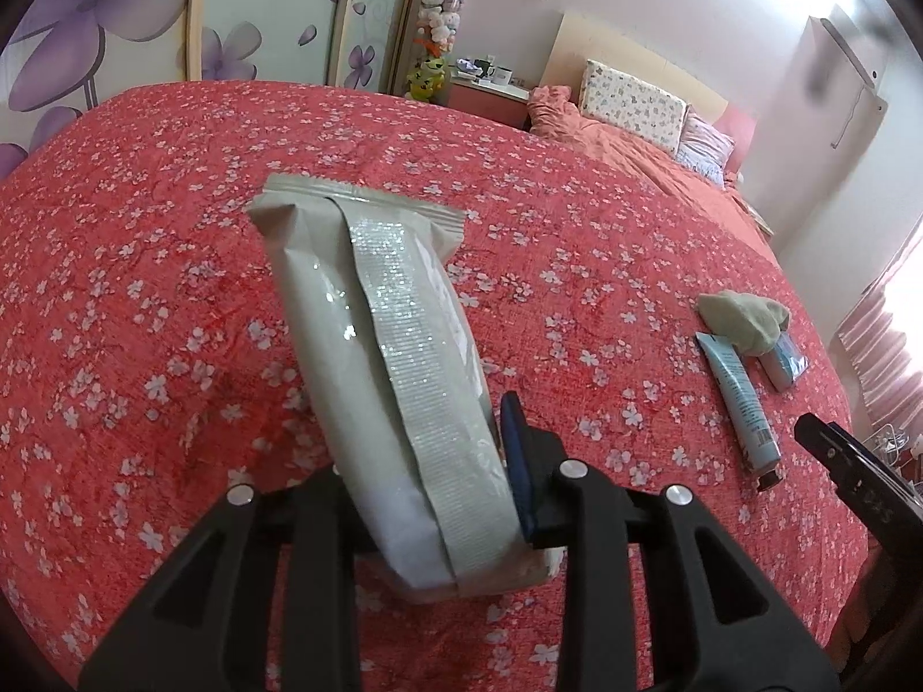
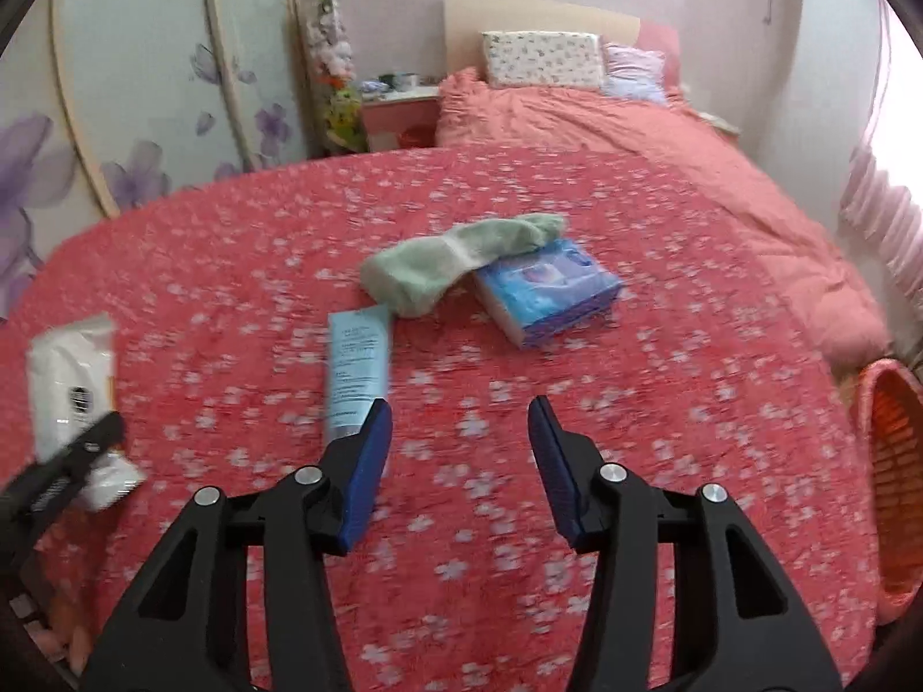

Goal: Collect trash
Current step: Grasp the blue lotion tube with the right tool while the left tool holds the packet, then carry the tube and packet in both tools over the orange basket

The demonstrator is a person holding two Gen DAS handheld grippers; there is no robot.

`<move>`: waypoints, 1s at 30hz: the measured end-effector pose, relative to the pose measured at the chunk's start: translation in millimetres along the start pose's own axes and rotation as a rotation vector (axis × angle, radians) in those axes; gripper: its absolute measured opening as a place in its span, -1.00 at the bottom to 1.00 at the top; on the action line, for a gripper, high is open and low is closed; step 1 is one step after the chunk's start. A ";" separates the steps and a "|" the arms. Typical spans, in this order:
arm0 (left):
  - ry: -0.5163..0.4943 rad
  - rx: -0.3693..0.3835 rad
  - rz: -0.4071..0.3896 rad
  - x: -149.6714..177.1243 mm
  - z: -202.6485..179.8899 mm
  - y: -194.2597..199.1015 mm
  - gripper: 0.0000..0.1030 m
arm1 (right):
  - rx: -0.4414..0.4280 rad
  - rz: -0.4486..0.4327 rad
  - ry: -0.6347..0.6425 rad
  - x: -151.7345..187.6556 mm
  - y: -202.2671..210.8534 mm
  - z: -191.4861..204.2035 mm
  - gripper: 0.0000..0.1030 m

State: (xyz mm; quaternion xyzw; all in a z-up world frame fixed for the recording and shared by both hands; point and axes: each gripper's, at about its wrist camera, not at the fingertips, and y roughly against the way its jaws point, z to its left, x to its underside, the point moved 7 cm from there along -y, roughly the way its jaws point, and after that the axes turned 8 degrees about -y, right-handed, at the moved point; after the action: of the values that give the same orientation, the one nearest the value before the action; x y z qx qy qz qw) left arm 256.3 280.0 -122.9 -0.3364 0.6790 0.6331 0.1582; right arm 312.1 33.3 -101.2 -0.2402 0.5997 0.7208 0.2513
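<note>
**Wrapper pinched by left tongs, right tongs spread over bed**

Red floral bedspread (image 1: 173, 265) fills most of the left wrist view, w/ purple-flower wardrobe doors (image 1: 115, 29) behind and pillows (image 1: 631, 106) at the headboard end. Left tongs (image 1: 427, 496) pinch a long grey-silver wrapper (image 1: 381, 323) near its lower end; blue pad of one finger presses its right side, other finger is hidden behind the pack. Wrapper tilts up and away from the camera, crimped top edge toward the wardrobe. Far right on the bedspread: pale green sock (image 1: 744, 314), a light blue tube (image 1: 738, 398) just beside it, and a blue packet (image 1: 787, 363) partly under the sock. Tip of the right tongs pokes in at the right edge.

Right wrist view, somewhat blurred: same bedspread (image 2: 634, 346). Right tongs (image 2: 461, 438) are spread, nothing between the blue pads (image 2: 363, 478), hovering above the bed. Tube (image 2: 357, 369) lies just ahead of the left finger, cap end hidden behind it. Sock (image 2: 456, 259) rests across the top of the tube and over a corner of the blue packet (image 2: 548, 294). At left, the wrapper (image 2: 72, 380) shows its white side, held by the left tongs (image 2: 86, 450). Orange basket (image 2: 888, 473) sits at the right edge, beside the bed.
</note>
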 end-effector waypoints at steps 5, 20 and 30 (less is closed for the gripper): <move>0.000 0.000 0.000 -0.1 0.1 0.0 -0.41 | -0.094 0.028 0.041 9.0 -6.4 20.0 -0.02; 0.003 0.001 -0.001 -0.1 1.2 -0.8 -0.41 | -0.039 0.058 0.102 16.6 -27.7 31.4 -0.26; 0.002 0.024 -0.005 0.1 1.7 0.3 -0.44 | -0.047 0.054 0.163 23.1 -19.7 30.7 -0.47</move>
State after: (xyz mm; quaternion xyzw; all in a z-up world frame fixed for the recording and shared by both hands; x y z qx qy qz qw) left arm 255.6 281.6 -123.0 -0.3366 0.6858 0.6243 0.1630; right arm 306.0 68.3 -125.7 -0.2876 0.6071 0.7194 0.1766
